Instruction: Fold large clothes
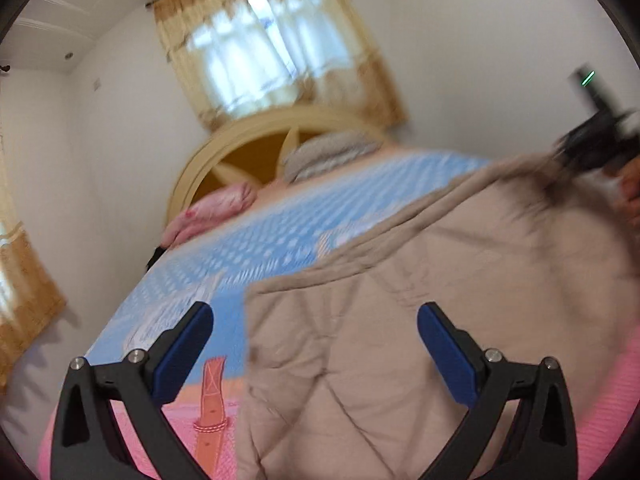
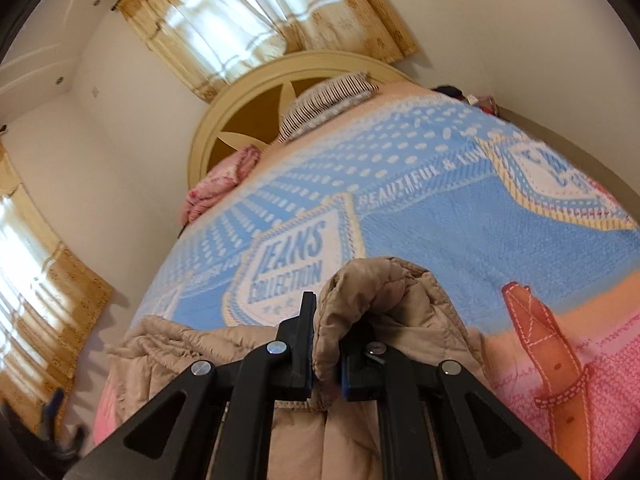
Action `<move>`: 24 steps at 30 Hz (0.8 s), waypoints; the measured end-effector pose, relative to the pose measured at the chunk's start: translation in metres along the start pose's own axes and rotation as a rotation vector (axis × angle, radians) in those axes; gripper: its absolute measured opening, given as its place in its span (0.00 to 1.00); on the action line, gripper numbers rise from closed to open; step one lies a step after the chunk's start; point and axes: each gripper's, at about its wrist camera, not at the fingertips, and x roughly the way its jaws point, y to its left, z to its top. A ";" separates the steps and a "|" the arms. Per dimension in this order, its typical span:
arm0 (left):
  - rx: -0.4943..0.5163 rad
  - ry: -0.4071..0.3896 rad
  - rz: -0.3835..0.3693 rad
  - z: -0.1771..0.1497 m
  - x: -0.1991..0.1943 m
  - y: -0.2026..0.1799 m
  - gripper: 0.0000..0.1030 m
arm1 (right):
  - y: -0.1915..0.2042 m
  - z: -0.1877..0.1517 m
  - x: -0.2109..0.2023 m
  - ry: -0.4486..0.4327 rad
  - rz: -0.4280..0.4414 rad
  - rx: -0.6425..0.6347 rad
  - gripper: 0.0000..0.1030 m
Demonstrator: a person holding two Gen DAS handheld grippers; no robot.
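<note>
Left gripper: jaws spread wide, nothing between the blue pads. It hangs over the near edge of the beige quilted jacket, which fills the lower right of the left wrist view. That frame is motion-blurred, so seam detail is soft.

Right gripper: clamped on a thick fold of the same jacket. The fabric bulges up and over between the two fingers, centre bottom of the right wrist view. More of the jacket lies bunched at lower left of that frame and trails under the gripper body.

In the left wrist view the jacket slopes up toward the right edge, where the right gripper shows as a dark blurred shape at upper right, with the person's hand just below it. Cannot tell from that view how its jaws stand.

The jacket sits on the bed cover, blue with white dots and a "JEANS COLLECTION" badge, turning pink with an orange belt print toward the lower right.

Far end of the bed:
- round cream headboard
- striped pillow against it
- pink pillow to its left

Yellow curtains over a bright window at top, another curtained window at left edge.
</note>
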 end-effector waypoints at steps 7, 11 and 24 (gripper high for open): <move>-0.103 0.227 0.138 -0.035 0.083 -0.002 1.00 | 0.006 -0.009 0.016 -0.003 -0.108 -0.046 0.70; -0.081 0.250 0.164 -0.031 0.088 -0.009 1.00 | 0.066 -0.038 0.017 0.019 -0.071 -0.236 0.70; -0.210 0.307 0.078 -0.036 0.140 -0.006 1.00 | 0.082 -0.093 0.106 0.189 -0.059 -0.353 0.64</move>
